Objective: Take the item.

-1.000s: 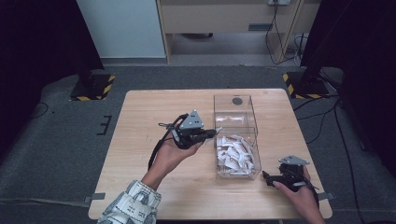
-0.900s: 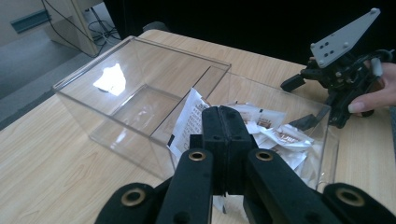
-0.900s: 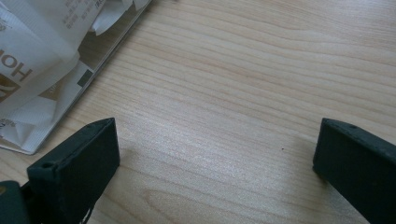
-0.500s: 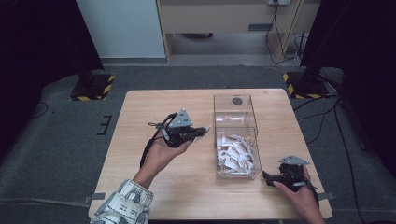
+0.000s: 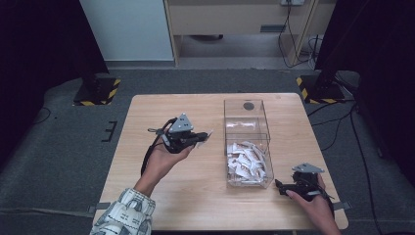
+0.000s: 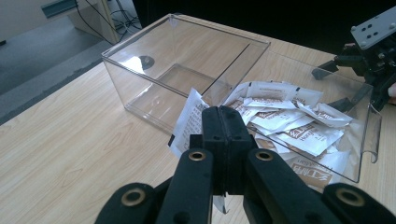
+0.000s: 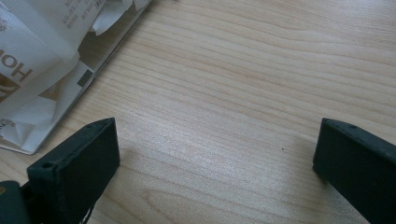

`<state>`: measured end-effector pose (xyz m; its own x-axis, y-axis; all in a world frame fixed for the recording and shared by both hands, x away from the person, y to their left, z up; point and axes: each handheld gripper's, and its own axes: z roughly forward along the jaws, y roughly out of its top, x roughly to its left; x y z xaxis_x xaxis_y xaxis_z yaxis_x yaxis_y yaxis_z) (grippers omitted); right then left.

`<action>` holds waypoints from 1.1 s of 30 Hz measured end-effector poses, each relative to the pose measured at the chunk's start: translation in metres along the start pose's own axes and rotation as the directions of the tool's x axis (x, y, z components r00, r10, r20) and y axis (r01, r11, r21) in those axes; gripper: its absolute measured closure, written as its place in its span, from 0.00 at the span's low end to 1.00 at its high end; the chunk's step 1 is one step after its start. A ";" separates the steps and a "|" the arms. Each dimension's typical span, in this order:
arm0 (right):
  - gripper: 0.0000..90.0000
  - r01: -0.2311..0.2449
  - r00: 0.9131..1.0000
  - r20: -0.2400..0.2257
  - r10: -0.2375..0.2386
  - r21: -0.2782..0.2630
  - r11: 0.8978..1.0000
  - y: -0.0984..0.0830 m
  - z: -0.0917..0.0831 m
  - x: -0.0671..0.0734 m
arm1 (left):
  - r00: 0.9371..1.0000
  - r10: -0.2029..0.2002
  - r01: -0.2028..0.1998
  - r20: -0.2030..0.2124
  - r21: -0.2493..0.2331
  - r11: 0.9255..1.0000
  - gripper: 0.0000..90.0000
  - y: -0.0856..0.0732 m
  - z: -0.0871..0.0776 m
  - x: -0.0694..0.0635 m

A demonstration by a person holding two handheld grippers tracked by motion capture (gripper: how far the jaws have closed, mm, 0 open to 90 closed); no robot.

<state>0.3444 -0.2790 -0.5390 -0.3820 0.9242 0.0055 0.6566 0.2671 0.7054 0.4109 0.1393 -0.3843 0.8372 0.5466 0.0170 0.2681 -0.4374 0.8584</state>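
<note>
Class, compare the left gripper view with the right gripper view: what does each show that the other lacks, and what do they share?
Left gripper view: the left gripper, jaws shut on a white sachet, the clear box with its empty far compartment, and the right gripper beyond it.

Right gripper view: its own jaws standing wide apart over bare wood, nothing between them.

Both: the wooden table and the pile of sachets behind the box's clear wall.

The left claw [image 6: 223,140] covers the lower part of the white sachet [image 6: 190,122] pinched between its jaws; the print on that sachet is too small to read. In the right gripper view, the sachet pile [image 7: 32,60] at 10 o'clock is cut off by the top and left edges, leaving its lettering partial. The clear box [image 6: 187,70] blurs the bench [image 6: 70,140] seen through its walls.
</note>
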 end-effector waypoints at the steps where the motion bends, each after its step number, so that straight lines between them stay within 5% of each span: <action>1: 0.01 0.000 1.000 0.000 0.000 0.000 1.000 0.000 0.000 0.000 | 1.000 -0.002 0.002 -0.002 -0.001 1.000 1.00 -0.001 0.000 0.001; 33: 0.01 0.000 1.000 0.000 0.000 0.000 1.000 0.000 0.000 0.000 | 0.999 -0.030 0.032 -0.039 0.058 0.998 1.00 -0.027 0.004 0.023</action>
<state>0.3444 -0.2790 -0.5390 -0.3820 0.9241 0.0053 0.6565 0.2673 0.7054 0.4246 0.1605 -0.4095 0.8098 0.5865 0.0111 0.3218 -0.4600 0.8276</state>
